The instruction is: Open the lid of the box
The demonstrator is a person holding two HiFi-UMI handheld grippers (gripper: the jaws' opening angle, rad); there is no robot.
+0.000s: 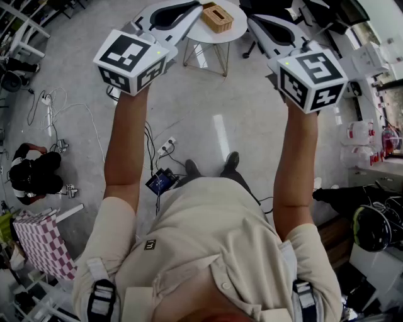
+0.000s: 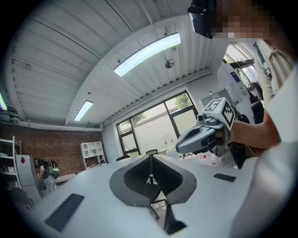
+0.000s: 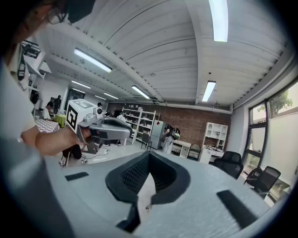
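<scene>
In the head view a woven box (image 1: 217,17) with a slotted lid sits on a small round white table (image 1: 234,33) at the top. Both grippers are held up in front of me, level with each other, above the floor. My left gripper (image 1: 194,6) reaches toward the table's left side, its jaws shut with nothing in them (image 2: 150,158). My right gripper (image 1: 252,20) is to the right of the table, shut and empty too (image 3: 150,154). Neither touches the box. Each gripper view shows the other gripper (image 2: 205,132) (image 3: 100,128) and no box.
A power strip (image 1: 166,148) with cables and a small device (image 1: 161,182) lie on the floor by my feet. A person (image 1: 31,173) crouches at the left. A checkered cloth (image 1: 44,242) is at lower left, a helmet (image 1: 373,227) at the right.
</scene>
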